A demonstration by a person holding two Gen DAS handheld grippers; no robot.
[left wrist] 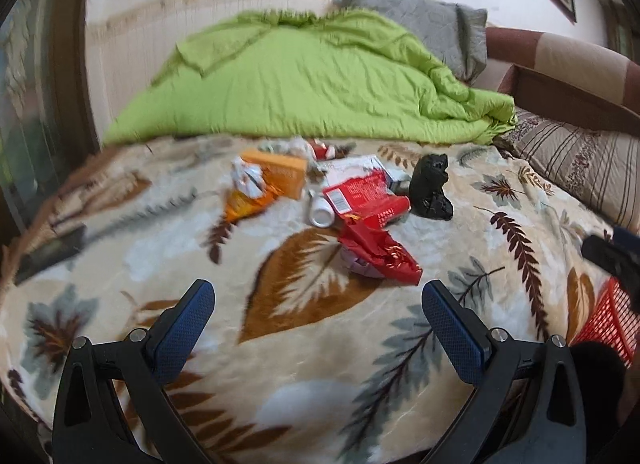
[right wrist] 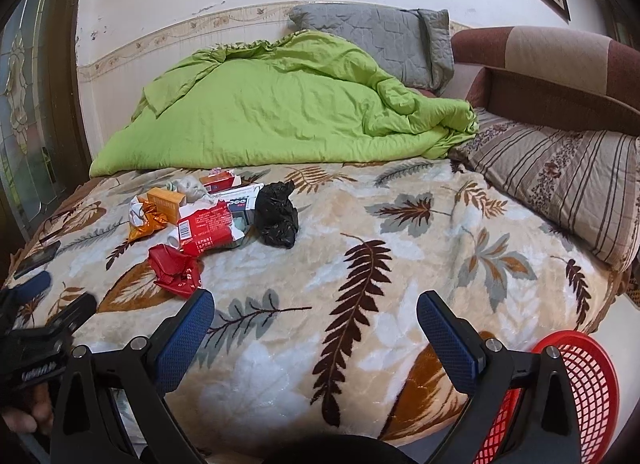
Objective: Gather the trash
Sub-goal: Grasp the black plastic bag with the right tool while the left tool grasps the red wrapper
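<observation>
Trash lies clustered on the leaf-patterned bed, left of centre in the right wrist view: a crumpled red wrapper (right wrist: 175, 270) nearest, a torn red carton (right wrist: 208, 230), a white tube (right wrist: 175, 239), an orange box (right wrist: 167, 204), a crumpled orange-and-white packet (right wrist: 144, 218), and a knotted black bag (right wrist: 277, 214). A red mesh basket (right wrist: 580, 392) sits lower right.

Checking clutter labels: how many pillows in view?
3. Grey pillow against the wall behind the green quilt; brown bolster at the headboard, right; striped pillow on the bed's right edge. The quilt may hide more.
</observation>
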